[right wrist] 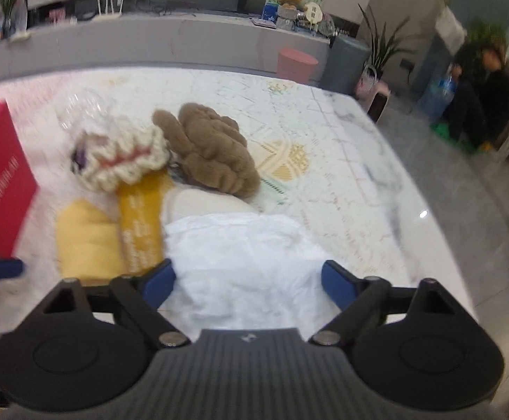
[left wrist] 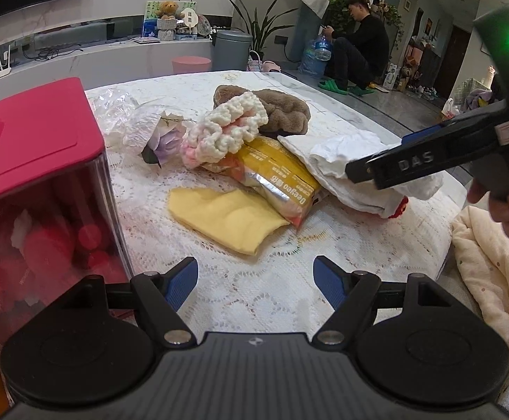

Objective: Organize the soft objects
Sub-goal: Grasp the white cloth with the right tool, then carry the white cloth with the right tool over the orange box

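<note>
A pile of soft things lies on the lace-covered table: a yellow cloth, a yellow snack bag, a cream and pink knitted piece, a brown plush and a white cloth. My left gripper is open and empty, just short of the yellow cloth. My right gripper is open with its fingers either side of the white cloth. It shows from the side in the left wrist view, over the white cloth.
A clear box with a red lid stands at the left, red things inside. Crinkled clear plastic and a pale artificial flower lie behind the pile. A cream blanket hangs at the right edge.
</note>
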Demonstrator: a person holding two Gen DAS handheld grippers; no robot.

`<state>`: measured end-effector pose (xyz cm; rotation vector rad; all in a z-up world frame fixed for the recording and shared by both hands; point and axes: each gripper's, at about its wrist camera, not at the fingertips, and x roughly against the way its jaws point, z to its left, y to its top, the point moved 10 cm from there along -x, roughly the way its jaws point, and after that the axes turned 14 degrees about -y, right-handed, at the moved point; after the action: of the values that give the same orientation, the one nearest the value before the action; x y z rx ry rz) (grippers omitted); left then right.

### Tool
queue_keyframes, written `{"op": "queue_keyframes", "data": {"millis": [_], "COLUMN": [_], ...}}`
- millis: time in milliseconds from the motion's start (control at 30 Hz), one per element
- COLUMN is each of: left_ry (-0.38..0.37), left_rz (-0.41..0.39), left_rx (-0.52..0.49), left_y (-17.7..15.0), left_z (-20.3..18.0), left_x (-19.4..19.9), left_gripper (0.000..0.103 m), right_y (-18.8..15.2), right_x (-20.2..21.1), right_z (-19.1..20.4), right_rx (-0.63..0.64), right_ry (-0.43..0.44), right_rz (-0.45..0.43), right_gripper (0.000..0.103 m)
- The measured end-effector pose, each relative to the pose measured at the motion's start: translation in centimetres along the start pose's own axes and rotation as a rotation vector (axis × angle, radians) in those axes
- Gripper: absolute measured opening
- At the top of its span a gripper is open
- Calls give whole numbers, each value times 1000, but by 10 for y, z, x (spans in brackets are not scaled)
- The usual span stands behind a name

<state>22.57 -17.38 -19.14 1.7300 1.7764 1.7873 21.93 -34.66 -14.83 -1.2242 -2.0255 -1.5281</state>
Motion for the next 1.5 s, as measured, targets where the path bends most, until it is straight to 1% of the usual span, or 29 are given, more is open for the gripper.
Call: {"op": "queue_keyframes", "data": {"millis": [33, 100, 133, 167, 200, 233, 267, 333, 400, 500, 533, 600, 667, 733, 833, 933, 1033, 1100, 1133, 1167, 1200, 1267, 1300, 1333, 1367, 1400, 1433, 1467, 1500], "left_ry": [1, 4, 4, 3, 2, -1, -4, -15, -45, -162, -190, -213, -196, -150, -71, -66, -77, -61, -46, -37, -29, -44, -55, -55, -43, -30, -24, -20, -9], "left_rz": [2, 3, 1, 0, -2, -4, -6, -10, -15, -51, -59, -74, -93, -122, -152, -149, -131, -132, -140, -147, -155, -158, -151, -127, -105, -102, -119, -142, -176], "left_rx": [-1, -8, -15, -24, -34, -43, -52, -68, -88, -121, -131, -167, -219, -264, -279, -266, -258, -270, -280, -290, -296, -301, -301, -296, -292, -294, -306, -321, -337], "left_y": [0, -1, 0, 0, 1, 1, 1, 1, -1, -5, -5, -5, -3, 3, 19, 29, 33, 34, 34, 34, 34, 32, 31, 28, 27, 26, 27, 29, 33], "left_z": [0, -2, -3, -5, -7, -10, -13, -19, -29, -52, -61, -76, -89, -96, -96, -92, -88, -85, -83, -82, -81, -81, -82, -82, -82, -82, -85, -87, -91], "left_x": [0, 0, 1, 1, 1, 1, 1, -1, -5, -8, -10, -15, -22, -31, -49, -63, -76, -80, -81, -81, -82, -83, -83, -86, -88, -87, -83, -76, -67], "left_gripper": [89, 89, 89, 89, 89, 89, 89, 89, 89, 89, 89, 89, 89, 89, 89, 89, 89, 88, 85, 76, 71, 39, 33, 27, 19, 19, 15, 8, 5], "right_y": [-1, -3, -3, -1, 1, 3, 6, 9, 14, 22, 23, 23, 20, 17, 13, 12, 13, 13, 14, 14, 14, 15, 15, 17, 17, 18, 19, 19, 19], "right_x": [-4, -10, -9, -7, -3, 0, 4, 10, 18, 35, 38, 42, 44, 42, 38, 36, 33, 31, 30, 28, 28, 27, 26, 25, 25, 25, 25, 27, 27], "right_z": [-1, -5, -9, -13, -16, -20, -23, -32, -43, -58, -64, -76, -89, -102, -115, -120, -120, -120, -119, -118, -116, -111, -109, -108, -107, -106, -106, -106, -105], "right_rx": [-2, -52, -85, -112, -128, -141, -163, -238, -302, -360, -385, -431, -478, -528, -580, -587, -595, -601, -600, -594, -585, -568, -565, -561, -557, -555, -553, -550, -548], "right_ry": [-1, 14, 29, 45, 64, 81, 107, 152, 165, 168, 169, 159, 156, 158, 151, 141, 158, 167, 169, 173, 178, 190, 194, 197, 197, 194, 195, 201, 210], "right_rz": [15, 49, 59, 59, 49, 38, 27, 19, -8, -72, -84, -94, -99, -93, -84, -87, -91, -91, -91, -91, -93, -93, -92, -92, -94, -97, -100, -107, -112], "right_gripper": [87, 77, 64, 43, 32, 25, 25, 20, 19, 19, 19, 19, 20, 20, 20, 20, 20, 20, 20, 20, 20, 20, 20, 20, 20, 20, 20, 20, 20]}}
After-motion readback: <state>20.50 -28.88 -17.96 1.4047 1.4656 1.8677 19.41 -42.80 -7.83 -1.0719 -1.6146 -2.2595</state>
